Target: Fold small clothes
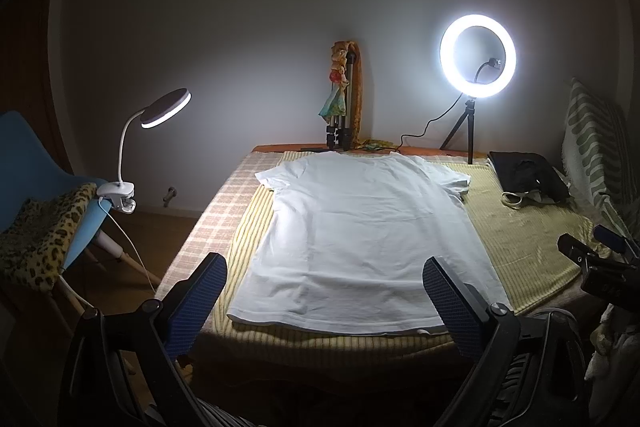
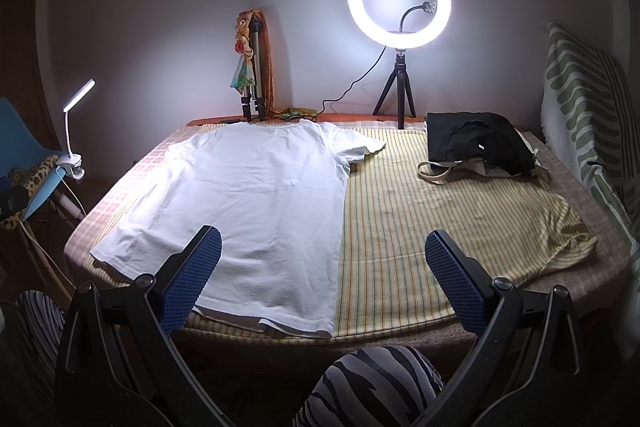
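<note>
You held your left gripper (image 1: 325, 289) and right gripper (image 2: 323, 263) spread wide, blue textured pads bare; the white T-shirt (image 2: 248, 203) lay flat, lightly creased, on striped yellow cloth (image 2: 416, 223); beyond, black folded fabric (image 2: 476, 139); farthest, a glowing ring light (image 2: 399, 0).

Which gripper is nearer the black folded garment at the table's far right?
Right. The right gripper hovers open past the white T-shirt's right edge, toward the black garment; the left gripper sits open over the shirt's hem.

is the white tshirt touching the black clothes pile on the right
Apart. The right wrist view shows a bare band of striped cloth between the white t-shirt and the black clothes pile.
</note>
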Demonstrator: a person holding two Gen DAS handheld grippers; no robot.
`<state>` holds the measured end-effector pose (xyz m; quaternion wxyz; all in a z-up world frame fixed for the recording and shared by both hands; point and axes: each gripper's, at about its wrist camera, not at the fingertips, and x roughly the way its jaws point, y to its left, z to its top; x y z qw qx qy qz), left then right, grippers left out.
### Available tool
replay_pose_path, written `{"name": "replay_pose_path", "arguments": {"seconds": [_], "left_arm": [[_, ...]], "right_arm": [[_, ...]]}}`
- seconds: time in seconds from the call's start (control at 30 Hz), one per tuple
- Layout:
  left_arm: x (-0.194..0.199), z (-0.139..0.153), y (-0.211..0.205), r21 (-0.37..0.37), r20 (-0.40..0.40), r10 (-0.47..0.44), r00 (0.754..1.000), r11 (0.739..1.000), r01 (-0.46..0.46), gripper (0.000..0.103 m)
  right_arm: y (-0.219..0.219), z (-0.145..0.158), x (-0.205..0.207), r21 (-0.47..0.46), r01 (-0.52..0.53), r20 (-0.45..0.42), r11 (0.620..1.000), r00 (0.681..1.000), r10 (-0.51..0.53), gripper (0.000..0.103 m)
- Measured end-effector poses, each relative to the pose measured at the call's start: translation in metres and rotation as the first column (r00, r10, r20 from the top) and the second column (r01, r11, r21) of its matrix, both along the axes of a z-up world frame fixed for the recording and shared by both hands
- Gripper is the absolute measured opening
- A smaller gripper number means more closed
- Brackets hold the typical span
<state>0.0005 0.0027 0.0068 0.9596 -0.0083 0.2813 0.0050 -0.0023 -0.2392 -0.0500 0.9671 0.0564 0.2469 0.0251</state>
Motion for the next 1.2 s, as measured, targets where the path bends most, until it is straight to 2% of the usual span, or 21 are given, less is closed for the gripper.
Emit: {"name": "replay_pose_path", "arguments": {"seconds": [0.33, 0.73, 1.0, 1.2], "left_arm": [[0.000, -0.004, 0.001, 0.001, 0.018, 0.002, 1.000, 1.000, -0.002, 0.099], [0.003, -0.009, 0.004, -0.007, -0.002, 0.001, 1.000, 1.000, -0.001, 0.099], [0.007, -0.012, 0.008, -0.014, -0.019, 0.003, 1.000, 1.000, -0.003, 0.099], [0.009, -0.015, 0.012, -0.021, -0.067, 0.015, 0.998, 1.000, -0.017, 0.099]], "right_arm": [[0.002, 0.000, 0.000, -0.003, 0.002, 0.000, 1.000, 1.000, -0.002, 0.103], [0.001, -0.002, 0.001, 0.000, 0.007, -0.005, 1.000, 1.000, -0.007, 0.103], [0.001, -0.003, 0.004, -0.003, 0.005, -0.009, 1.000, 1.000, -0.005, 0.103], [0.004, -0.004, 0.011, 0.000, -0.008, -0.008, 1.000, 1.000, 0.008, 0.103]]}}
